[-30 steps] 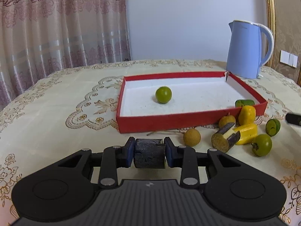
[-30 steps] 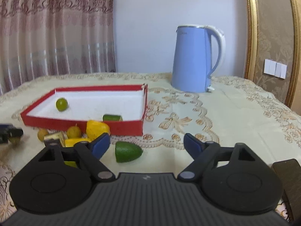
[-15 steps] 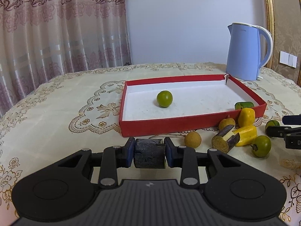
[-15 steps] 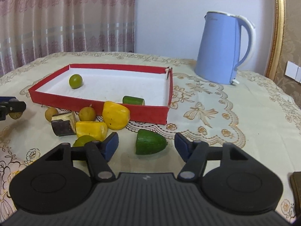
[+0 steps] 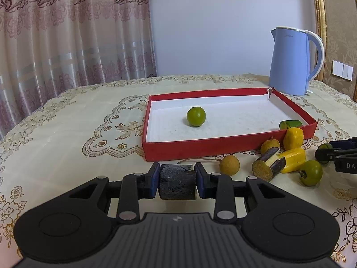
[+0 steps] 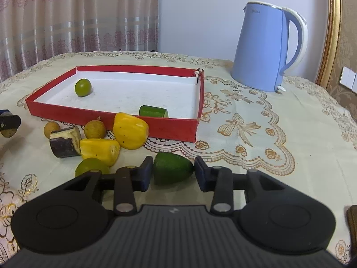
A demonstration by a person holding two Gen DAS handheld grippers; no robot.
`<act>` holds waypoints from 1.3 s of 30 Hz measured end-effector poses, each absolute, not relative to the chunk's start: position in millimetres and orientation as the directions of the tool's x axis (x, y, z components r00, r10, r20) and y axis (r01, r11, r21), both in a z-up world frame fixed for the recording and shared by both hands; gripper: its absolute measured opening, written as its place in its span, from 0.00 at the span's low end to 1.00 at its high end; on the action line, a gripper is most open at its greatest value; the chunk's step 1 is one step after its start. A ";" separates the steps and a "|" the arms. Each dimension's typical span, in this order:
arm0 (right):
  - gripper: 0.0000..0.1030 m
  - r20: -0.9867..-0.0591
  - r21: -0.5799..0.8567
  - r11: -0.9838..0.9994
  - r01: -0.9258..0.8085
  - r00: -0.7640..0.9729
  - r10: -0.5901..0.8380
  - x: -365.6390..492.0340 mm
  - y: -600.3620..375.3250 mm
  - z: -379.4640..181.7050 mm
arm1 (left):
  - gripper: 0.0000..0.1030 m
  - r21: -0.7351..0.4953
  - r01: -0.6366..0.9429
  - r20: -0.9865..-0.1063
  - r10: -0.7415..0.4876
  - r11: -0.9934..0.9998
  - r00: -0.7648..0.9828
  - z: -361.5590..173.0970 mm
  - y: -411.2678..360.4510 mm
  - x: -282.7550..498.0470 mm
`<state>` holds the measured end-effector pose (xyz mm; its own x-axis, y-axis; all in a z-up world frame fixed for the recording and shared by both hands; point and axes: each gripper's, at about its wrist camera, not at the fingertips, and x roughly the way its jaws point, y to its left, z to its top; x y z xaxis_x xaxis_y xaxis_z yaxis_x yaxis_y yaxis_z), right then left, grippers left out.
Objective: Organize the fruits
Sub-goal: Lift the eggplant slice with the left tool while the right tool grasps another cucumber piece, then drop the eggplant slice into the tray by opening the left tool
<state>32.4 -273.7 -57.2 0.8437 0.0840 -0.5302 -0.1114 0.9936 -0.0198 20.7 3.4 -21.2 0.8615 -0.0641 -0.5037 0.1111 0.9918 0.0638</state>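
My left gripper is shut on a dark sugarcane piece, held in front of the red tray. A green round fruit and a green cut piece lie in the tray. My right gripper is open, its fingers on either side of a green avocado half on the table; the left pad is close to it. Beside it lie two yellow pieces, a second dark sugarcane piece, brown longans and a green fruit.
A blue kettle stands behind the tray at the right. The table has a cream embroidered cloth. Curtains hang behind at the left. A dark object shows at the right edge of the right wrist view.
My right gripper moved forward and down around the avocado half, and its fingers narrowed. My left gripper rose slightly, still holding the sugarcane piece.
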 end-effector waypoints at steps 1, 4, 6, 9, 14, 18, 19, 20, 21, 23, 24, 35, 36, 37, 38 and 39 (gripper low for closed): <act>0.35 -0.525 -0.016 0.994 -0.110 0.847 0.085 30.6 -273.2 -56.8 | 0.32 0.062 0.111 -0.504 -0.065 0.992 0.861 -21.3 3.5 20.6; 0.35 -0.508 -0.011 0.994 -0.108 0.857 0.087 25.5 -272.7 -53.7 | 0.32 0.062 0.111 -0.500 -0.065 0.992 0.864 -21.0 3.8 20.3; 0.35 -0.492 -0.011 0.994 -0.109 0.866 0.090 22.4 -272.0 -49.0 | 0.32 0.060 0.110 -0.497 -0.066 0.992 0.865 -20.1 4.3 20.4; 0.35 -0.466 -0.017 0.994 -0.111 0.880 0.090 18.5 -270.5 -40.6 | 0.32 0.050 0.112 -0.492 -0.073 0.992 0.867 -18.9 5.5 19.4; 0.35 -0.429 0.001 0.993 -0.117 0.897 0.106 12.0 -273.0 -29.7 | 0.32 0.031 0.132 -0.484 -0.101 0.991 0.869 -13.2 5.2 20.8; 0.35 -0.409 0.023 0.993 -0.118 0.905 0.117 7.4 -274.8 -25.3 | 0.32 0.021 0.165 -0.457 -0.137 0.986 0.879 3.0 3.5 33.0; 0.35 -0.406 0.026 0.993 -0.118 0.906 0.119 6.2 -275.0 -24.8 | 0.32 0.030 0.170 -0.443 -0.140 0.985 0.886 8.0 1.9 38.2; 0.35 -0.405 0.027 0.992 -0.120 0.906 0.121 5.0 -274.8 -25.0 | 0.32 0.039 0.173 -0.432 -0.140 0.984 0.891 11.7 -0.4 43.7; 0.35 -0.405 0.022 0.992 -0.122 0.906 0.120 4.1 -274.3 -24.9 | 0.32 0.051 0.171 -0.421 -0.134 0.984 0.897 16.6 -4.0 51.5; 0.35 -0.405 0.012 0.993 -0.121 0.907 0.116 2.0 -273.5 -25.6 | 0.32 0.078 0.186 -0.406 -0.140 0.979 0.903 24.3 -13.2 66.5; 0.35 -0.405 0.014 0.992 -0.122 0.907 0.117 1.2 -273.5 -25.6 | 0.32 0.084 0.195 -0.405 -0.145 0.977 0.902 27.7 -19.4 76.6; 0.35 -0.401 0.021 0.993 -0.118 0.909 0.116 -5.8 -274.1 -22.6 | 0.32 0.166 0.247 -0.516 -0.130 0.955 0.847 20.1 -99.6 189.9; 0.35 -0.401 0.022 0.993 -0.116 0.909 0.115 -6.4 -274.4 -22.7 | 0.32 0.180 0.234 -0.524 -0.108 0.956 0.845 16.5 -103.7 196.0; 0.35 -0.401 0.023 0.993 -0.114 0.909 0.114 -6.7 -274.7 -22.5 | 0.32 0.184 0.230 -0.533 -0.099 0.956 0.840 15.2 -105.2 199.4; 0.35 -0.402 0.025 0.993 -0.113 0.909 0.114 -6.7 -275.2 -22.4 | 0.34 0.175 0.227 -0.544 -0.097 0.958 0.833 14.4 -103.7 200.3; 0.35 -0.401 0.026 0.993 -0.112 0.909 0.113 -7.1 -275.7 -22.3 | 0.39 0.156 0.225 -0.557 -0.103 0.962 0.824 14.9 -99.3 198.4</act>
<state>-7.1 -275.7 -22.3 0.9091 0.1132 -0.4010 -0.1123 0.9933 0.0260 198.4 -99.3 14.9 0.8244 -0.1031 -0.5566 0.2252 0.9618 0.1556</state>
